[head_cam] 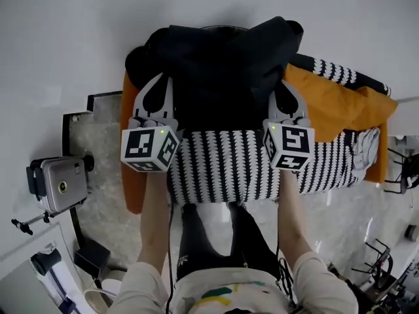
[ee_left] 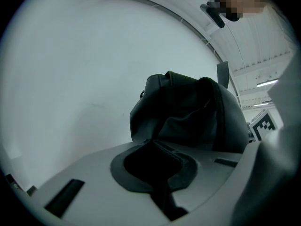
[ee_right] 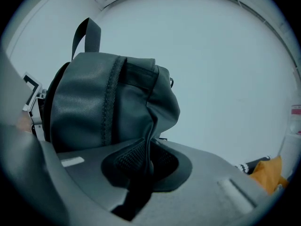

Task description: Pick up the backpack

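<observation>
backpack (head_cam: pixel 226 70) edges in fingers (head_cam: pixel 143 103), bare wall (head_cam: pixel 65 31) beyond

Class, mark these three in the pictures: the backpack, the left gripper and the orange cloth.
backpack (head_cam: pixel 222 57), head view, on its black top fabric.
left gripper (head_cam: pixel 158 87), head view, midway between its fingertips.
orange cloth (head_cam: pixel 327 103), head view, on its bare fold right of the backpack.

A plain white wall (head_cam: pixel 59 25) fills the far side, and below it lies a grey speckled stone floor (head_cam: pixel 108 201). An orange fabric-covered piece of furniture (head_cam: pixel 334 103) stands by the wall, with a black-and-white patterned cloth (head_cam: pixel 222 169) draped over it. A grey boxy device with a round lens (head_cam: pixel 60 186) sits at the left. A long white ceiling strip light (ee_left: pixel 267 83) glows overhead.
</observation>
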